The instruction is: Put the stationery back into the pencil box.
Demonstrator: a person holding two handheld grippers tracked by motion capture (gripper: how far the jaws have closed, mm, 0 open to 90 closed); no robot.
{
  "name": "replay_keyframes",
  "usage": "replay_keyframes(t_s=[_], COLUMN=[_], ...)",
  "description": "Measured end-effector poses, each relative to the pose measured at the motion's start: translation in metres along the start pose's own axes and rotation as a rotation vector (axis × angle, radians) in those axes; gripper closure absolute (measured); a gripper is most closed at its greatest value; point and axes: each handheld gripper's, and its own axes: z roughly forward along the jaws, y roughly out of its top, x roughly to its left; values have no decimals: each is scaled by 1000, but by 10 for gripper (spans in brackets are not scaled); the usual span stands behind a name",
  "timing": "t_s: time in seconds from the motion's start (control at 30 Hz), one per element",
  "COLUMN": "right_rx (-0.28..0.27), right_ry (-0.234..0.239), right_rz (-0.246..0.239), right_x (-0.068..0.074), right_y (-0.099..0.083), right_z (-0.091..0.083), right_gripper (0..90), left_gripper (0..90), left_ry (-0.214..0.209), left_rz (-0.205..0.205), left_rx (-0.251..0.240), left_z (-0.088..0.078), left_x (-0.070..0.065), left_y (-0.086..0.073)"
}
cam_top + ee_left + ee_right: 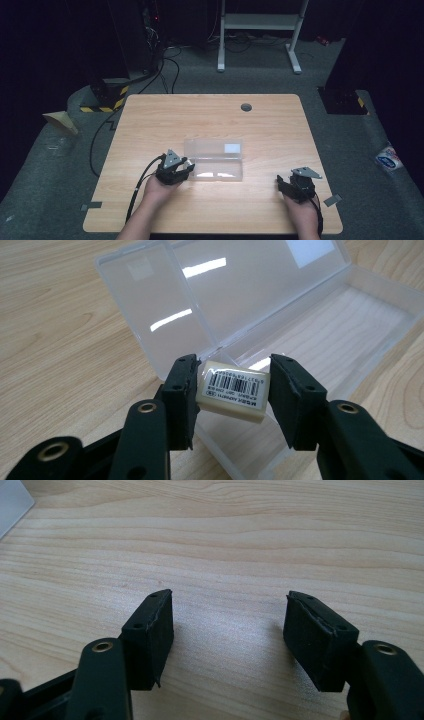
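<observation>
one eraser (233, 389) pinched in left tongs (231, 385) — barcode legible up close

The table (210, 120) looks like light wood laminate, smooth with a printed grain and a soft sheen. The case (310, 310) is clear, glossy plastic, catching bright glare streaks on its open lid. The eraser (232, 390) looks like cream rubber under a glossy barcode label. The left gripper (232, 377) has 2 matt black pads (182, 390), slightly rough at the edges.
</observation>
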Motion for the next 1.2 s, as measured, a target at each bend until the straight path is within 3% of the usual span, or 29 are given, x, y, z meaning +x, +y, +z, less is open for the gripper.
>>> replay_keyframes(t_s=[0.33,0.43,0.53,0.87,1.2], right_rx=[0,0,0,0,0], right_ry=[0,0,0,-1,0], right_rz=[1,1,0,1,1], right_x=[0,0,0,1,0], right_y=[0,0,0,0,0], right_z=[0,0,0,0,0], right_gripper=[367,368,369,369,369], left_gripper=[548,474,468,460,441], left_ry=[9,16,18,23,11], left_rz=[7,-13,-33,-26,-73], left_rx=[8,-9,-16,-40,-50], left_z=[3,3,3,-2,-9], left_x=[-1,-1,0,1,6], left_y=[-1,0,1,3,4])
